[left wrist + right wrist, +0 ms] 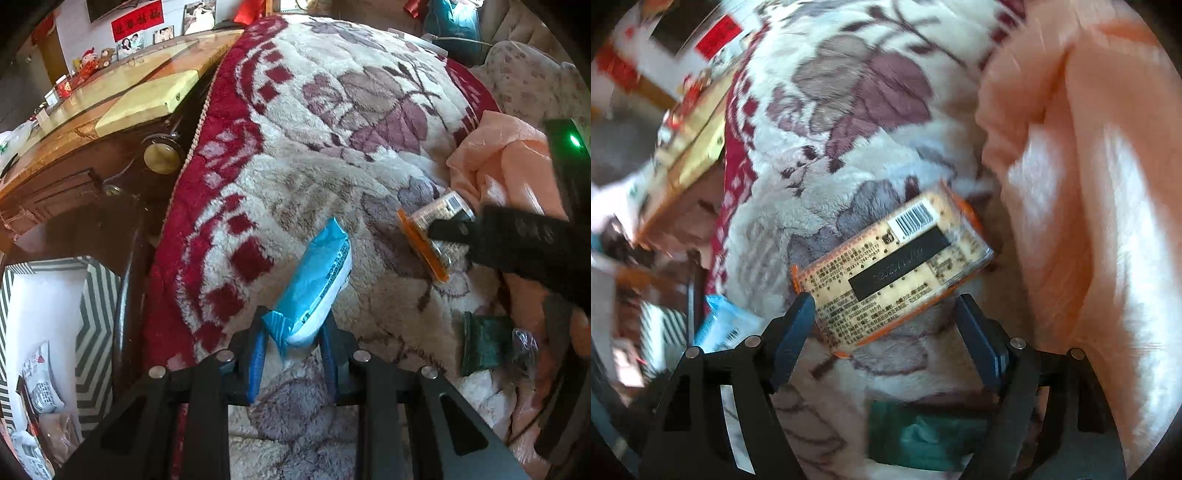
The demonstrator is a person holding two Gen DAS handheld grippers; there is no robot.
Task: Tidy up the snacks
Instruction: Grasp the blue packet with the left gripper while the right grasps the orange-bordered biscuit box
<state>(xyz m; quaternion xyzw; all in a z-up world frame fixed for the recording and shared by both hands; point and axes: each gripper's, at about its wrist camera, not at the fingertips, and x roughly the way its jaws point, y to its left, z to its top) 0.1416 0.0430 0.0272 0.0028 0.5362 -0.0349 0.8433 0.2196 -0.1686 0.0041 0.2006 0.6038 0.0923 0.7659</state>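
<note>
My left gripper is shut on the lower end of a blue-and-white snack packet, which sticks up and forward above the blanket. An orange cracker packet with a barcode lies flat on the blanket, and my right gripper stands open over its near end, blue pads spread to either side. In the left wrist view the same cracker packet shows at the right, with the right gripper's black fingers across it. A dark green packet lies nearer, beside the peach cloth.
A floral fleece blanket with a red border covers the surface. A crumpled peach cloth lies on its right. A dark wooden cabinet stands at the left. Below it a zigzag-striped box holds white packets.
</note>
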